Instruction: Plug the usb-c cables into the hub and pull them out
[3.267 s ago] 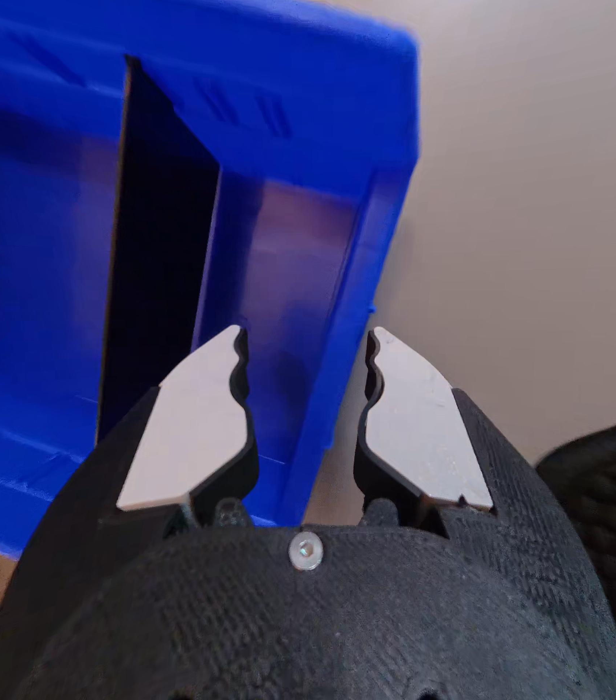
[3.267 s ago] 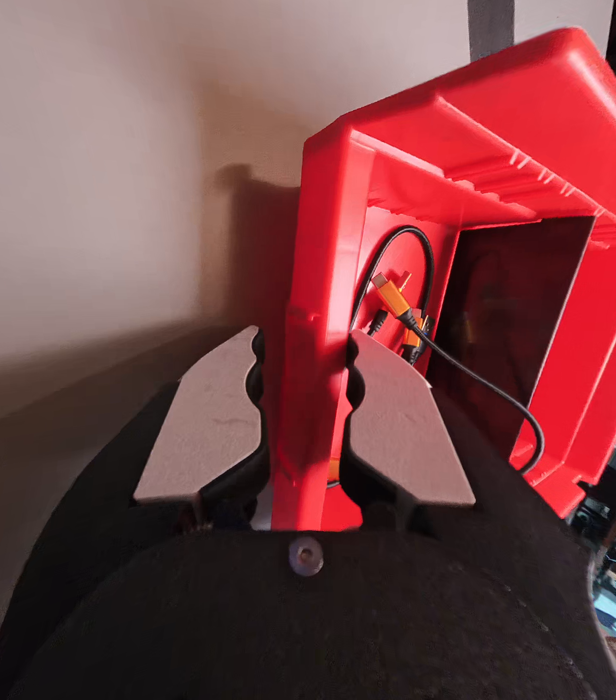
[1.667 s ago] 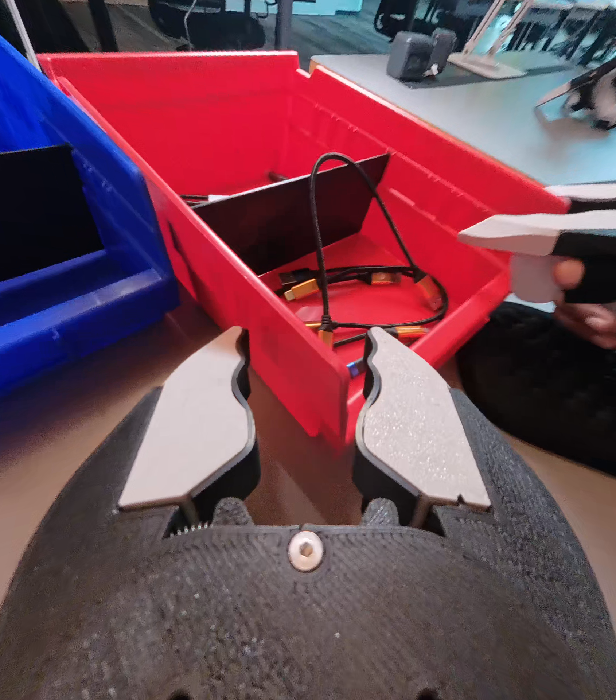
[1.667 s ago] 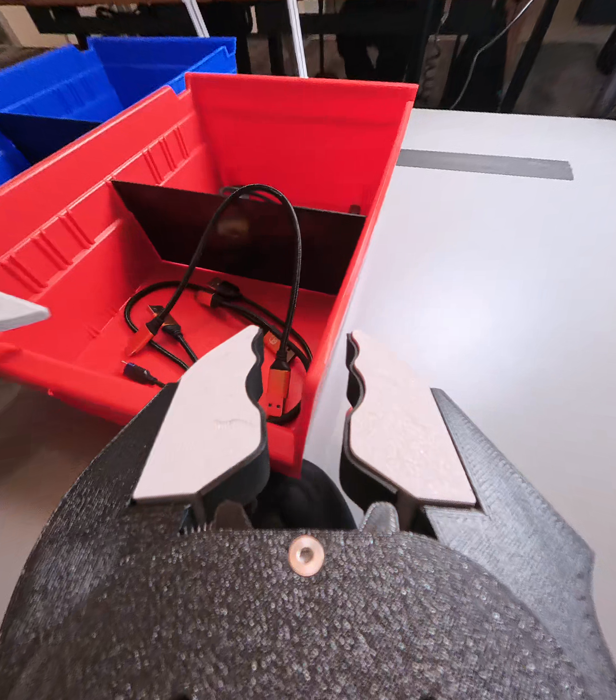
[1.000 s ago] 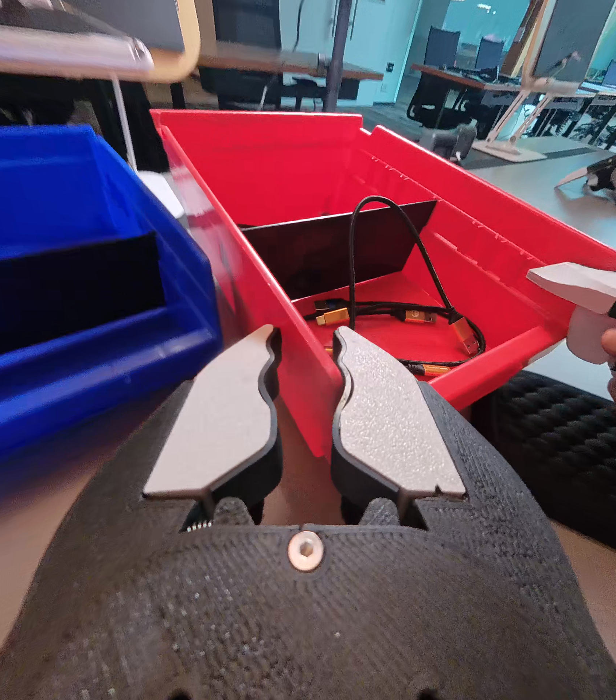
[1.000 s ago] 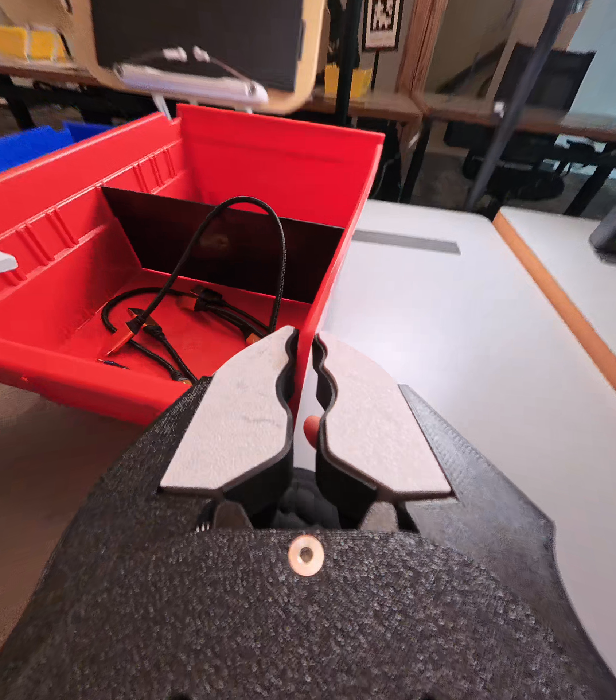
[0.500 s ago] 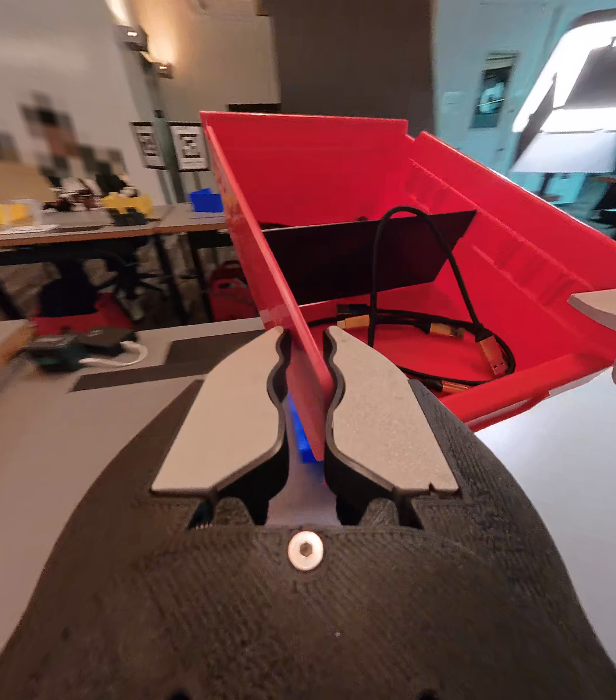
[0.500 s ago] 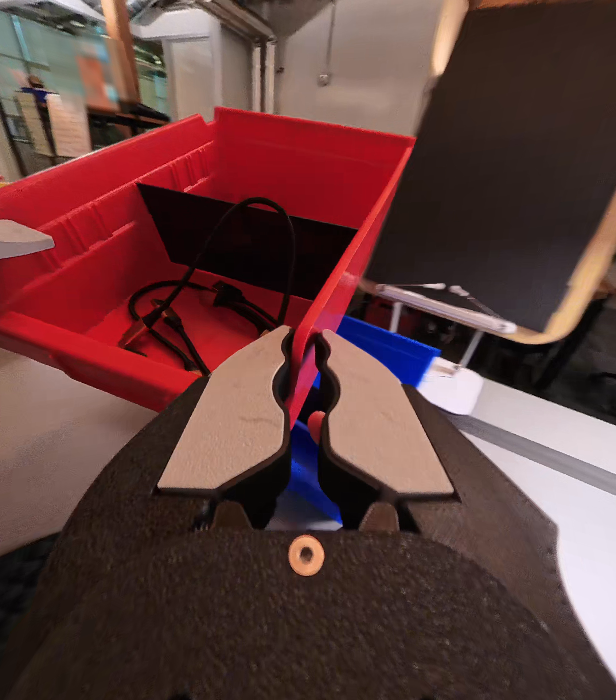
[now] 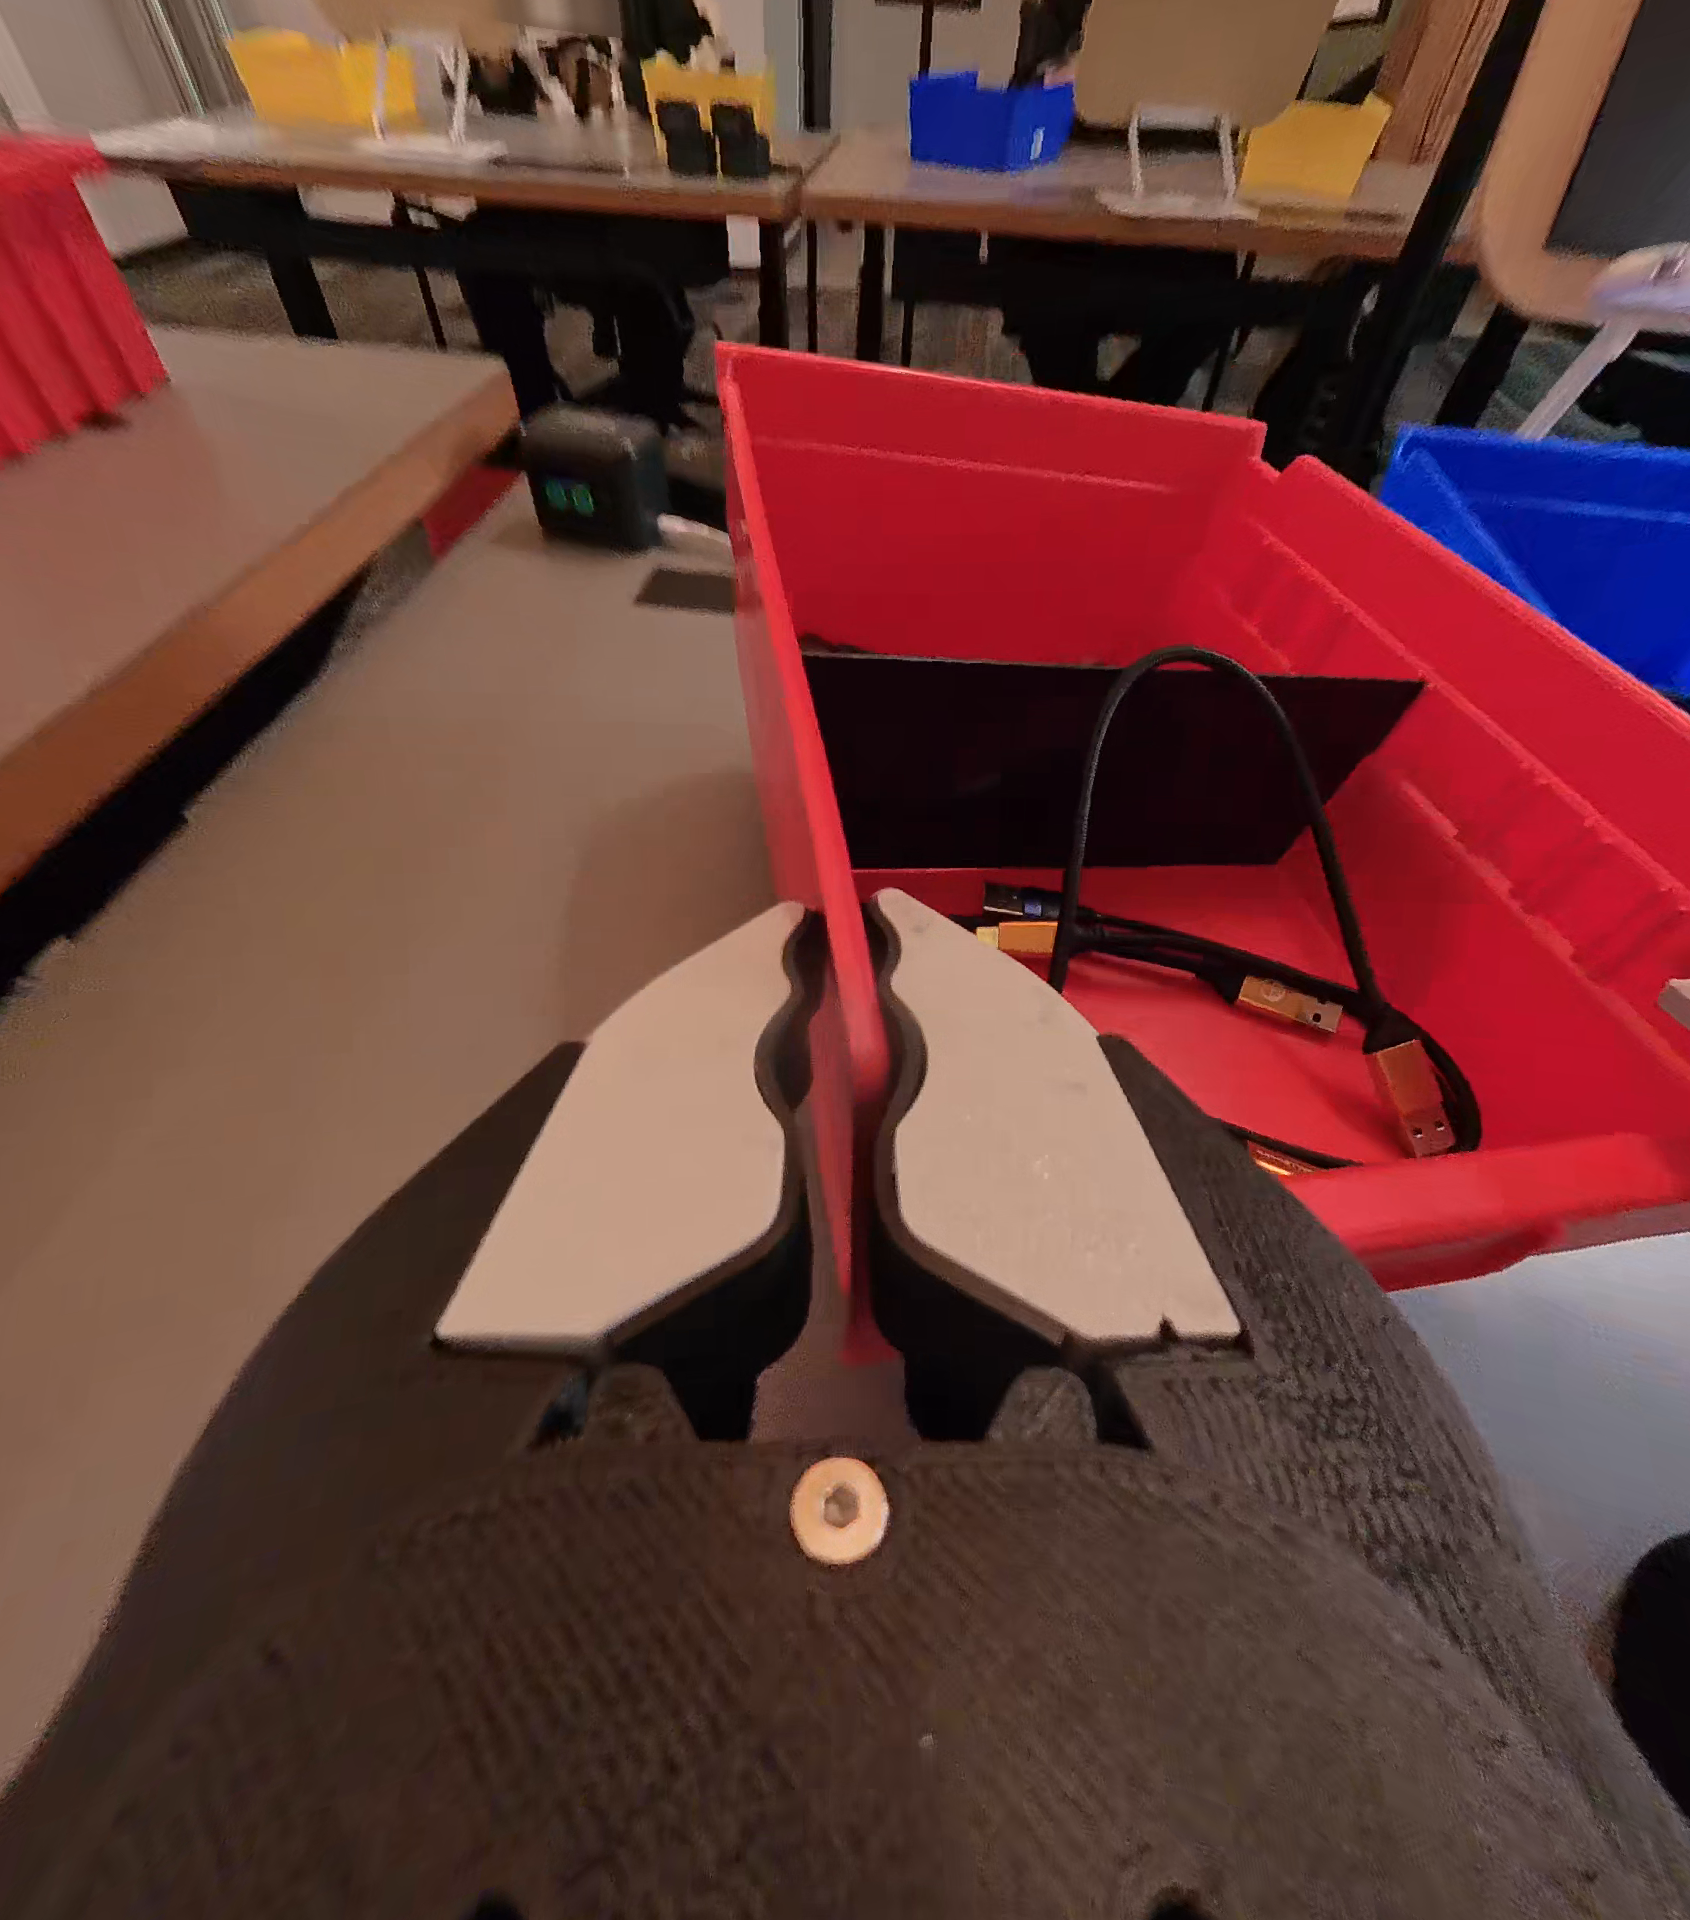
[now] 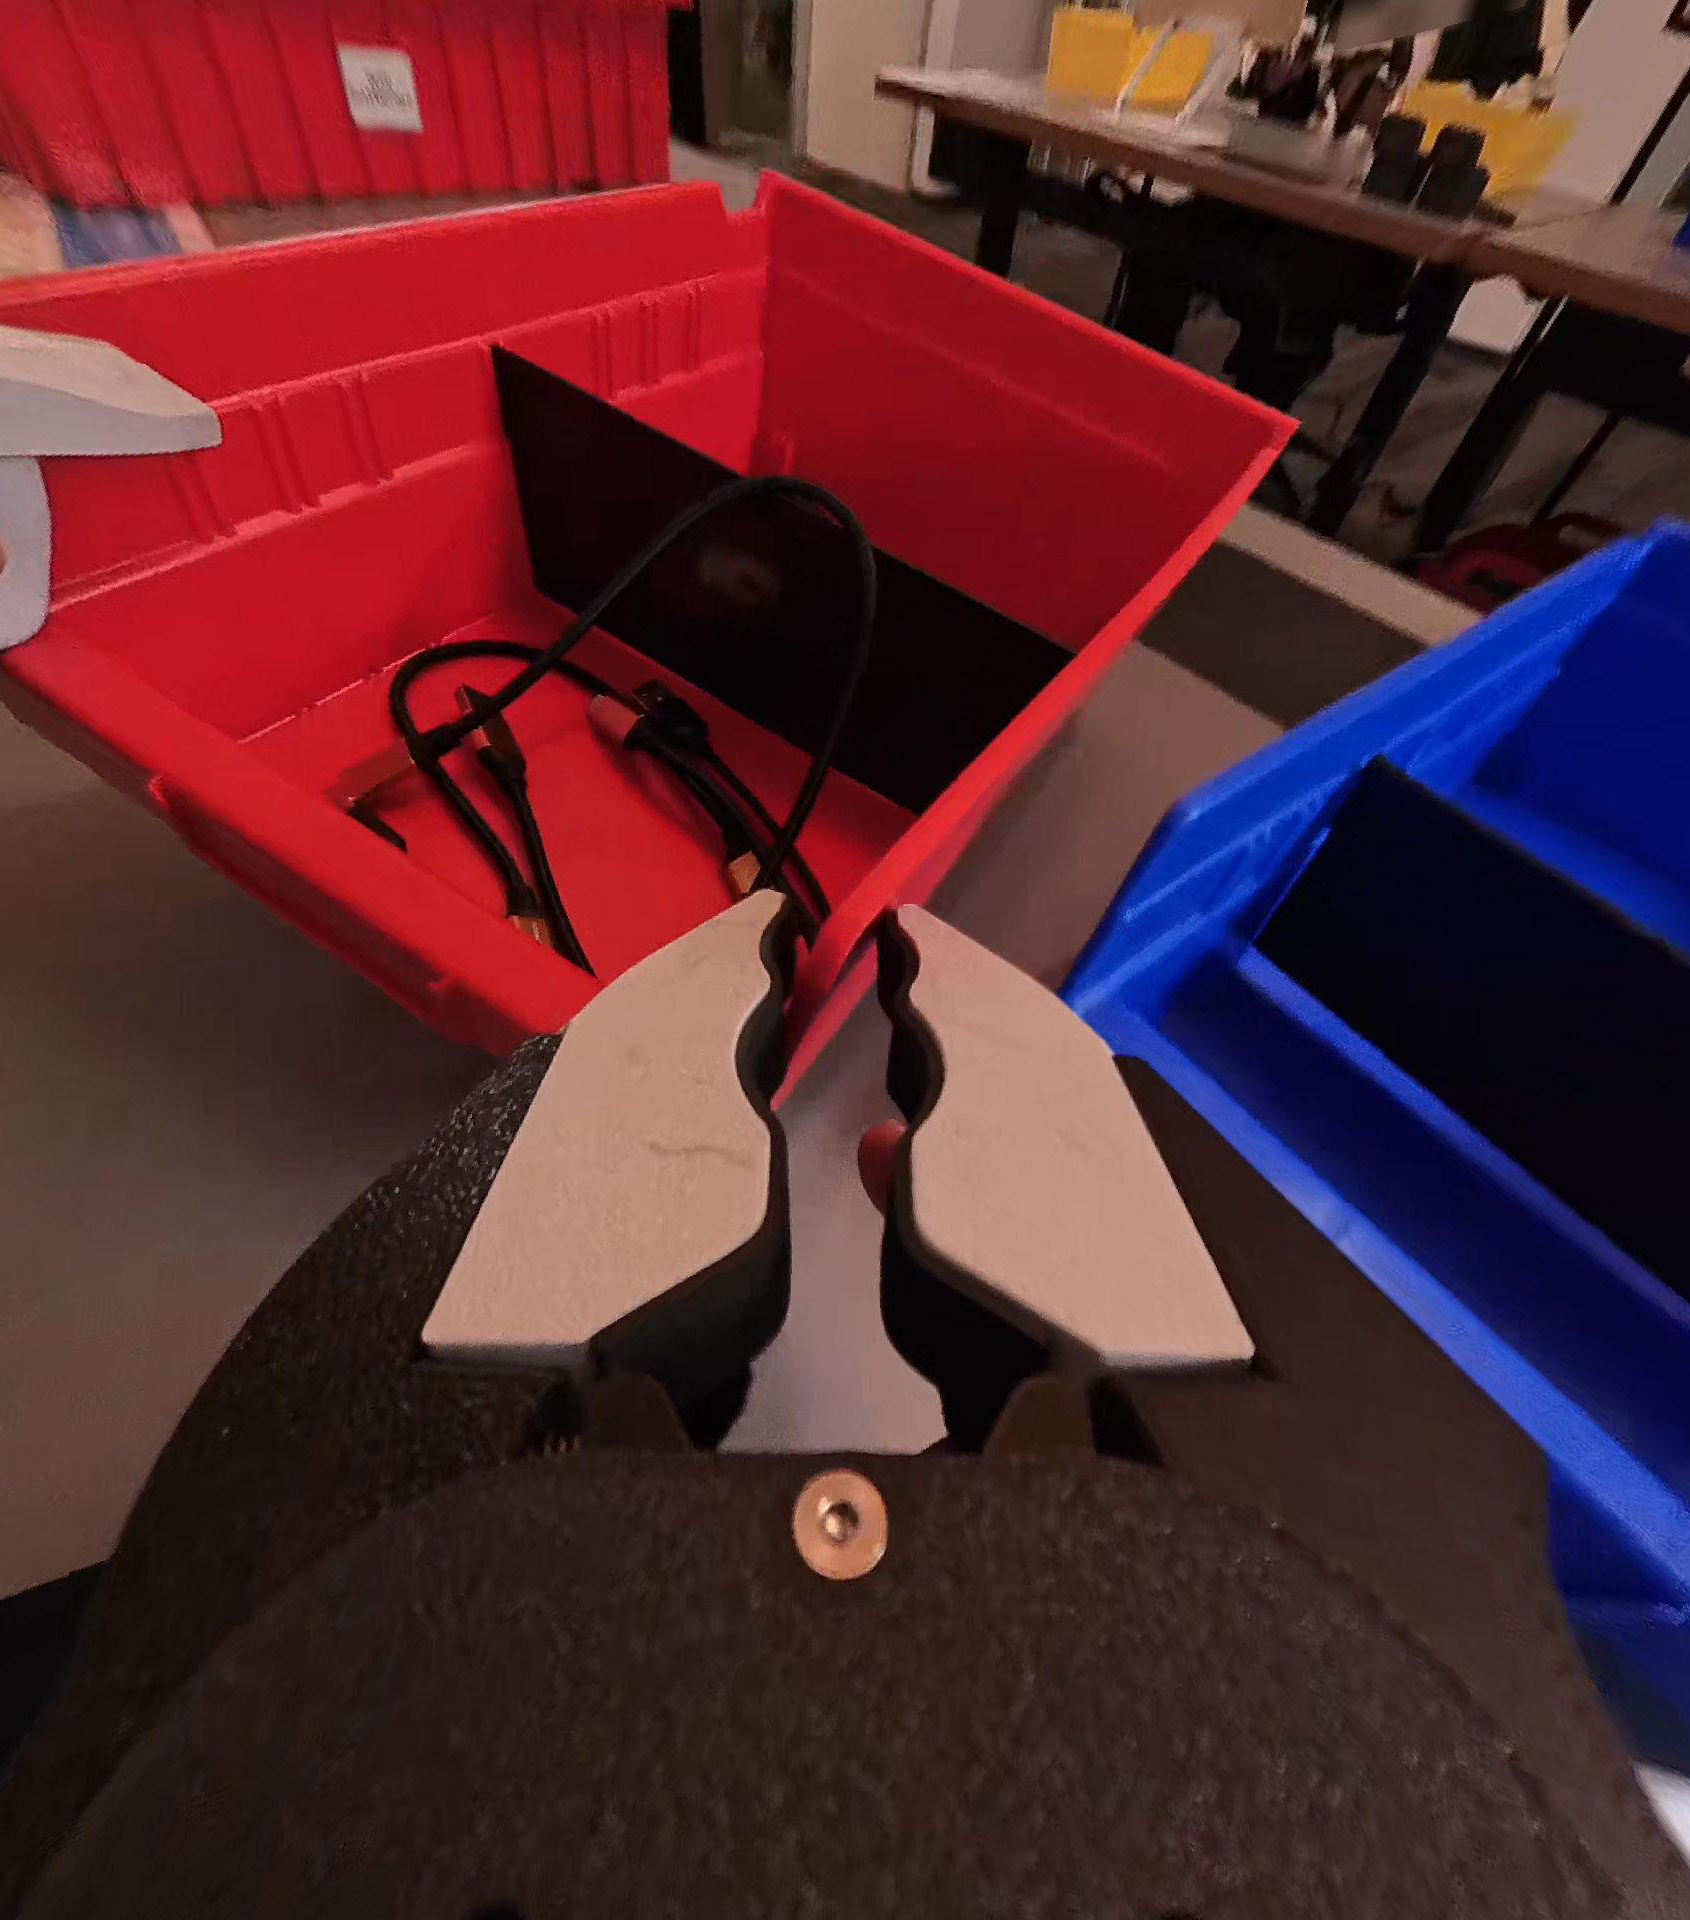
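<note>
The red bin [image 9: 976, 416] holds several black cables [image 9: 1225, 961] with orange plugs in its near compartment, in front of a black divider [image 9: 976, 769]. My left gripper [image 9: 836, 925] is shut on the bin's left wall. My right gripper [image 10: 830, 925] is shut on the right wall of the bin [image 10: 976, 343], near its front corner. The cables [image 10: 529, 769] lie loose on the bin floor, and one loops up against the divider [image 10: 924, 665]. Each gripper's fingertip shows at the edge of the other's view. No hub is in view.
A blue bin [image 10: 1443, 831] with a dark divider stands close to the right of the red bin, also in the left wrist view [image 9: 1599, 551]. A grey table [image 9: 405, 831] lies beneath. A wood-edged table [image 9: 145, 540] and a red crate [image 10: 301, 94] are to the left. The grippers' ends are close to 20 cm from one another.
Both grippers closed on the red bin's side walls and swung it round. The blue bin, once on its left, now stands on its right. The cables shifted slightly.
</note>
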Available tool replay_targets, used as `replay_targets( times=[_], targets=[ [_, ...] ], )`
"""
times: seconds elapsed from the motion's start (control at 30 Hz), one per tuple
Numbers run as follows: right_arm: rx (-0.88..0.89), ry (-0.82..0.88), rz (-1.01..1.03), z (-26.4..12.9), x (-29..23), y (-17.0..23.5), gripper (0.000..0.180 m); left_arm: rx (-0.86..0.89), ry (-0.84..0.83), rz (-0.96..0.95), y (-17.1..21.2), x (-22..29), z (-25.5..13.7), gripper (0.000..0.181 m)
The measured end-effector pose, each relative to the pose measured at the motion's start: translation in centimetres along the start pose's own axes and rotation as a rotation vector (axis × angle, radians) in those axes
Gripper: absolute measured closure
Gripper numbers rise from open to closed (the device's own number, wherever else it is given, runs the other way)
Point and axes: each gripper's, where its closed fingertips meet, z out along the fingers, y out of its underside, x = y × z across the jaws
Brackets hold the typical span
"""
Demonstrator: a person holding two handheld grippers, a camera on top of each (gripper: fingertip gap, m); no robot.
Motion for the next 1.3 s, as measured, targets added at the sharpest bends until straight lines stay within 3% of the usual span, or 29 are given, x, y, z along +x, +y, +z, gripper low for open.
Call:
replay_targets(
  times=[0.17,0.33,0.47,0.6,0.7,0.8,0.83,0.9,1.1,1.3],
  targets=[
    [-0.017,0.053,0.005,-0.7,3.1,2.5,0.165,-0.094,0.090,0.018,3.8,3.3,2.9,0.167],
    [-0.070,-0.164,0.005,-6.3,3.8,2.9,0.148,-0.107,0.248,0.116,2.1,6.4,1.7,0.146],
    [-0.075,-0.239,-0.192,-10.8,7.8,2.2,0.147,-0.100,0.312,0.420,0.2,8.6,-1.0,0.141],
    [-0.350,-0.234,-0.489,-9.3,11.5,5.8,0.134,-0.343,0.572,0.697,4.4,13.9,-1.3,0.130],
    [-0.518,-0.259,-0.646,-6.7,12.3,8.4,0.128,-0.536,0.578,1.001,8.4,14.7,0.2,0.118],
    [-0.624,-0.221,-0.752,-4.3,13.4,10.6,0.134,-0.668,0.603,1.165,10.7,14.8,1.7,0.125],
    [-0.646,-0.197,-0.777,-4.0,14.0,11.2,0.143,-0.707,0.634,1.188,11.3,15.1,1.8,0.128],
    [-0.617,-0.173,-0.768,-4.3,14.3,11.5,0.146,-0.756,0.705,1.199,12.0,15.8,1.5,0.150],
    [-0.622,-0.124,-0.735,-11.6,15.3,14.0,0.146,-0.668,0.690,1.150,11.8,17.4,2.2,0.151],
    [-0.695,0.016,-0.645,-19.1,20.0,17.3,0.146,-0.608,0.657,1.124,11.7,17.7,2.6,0.150]
  ],
)
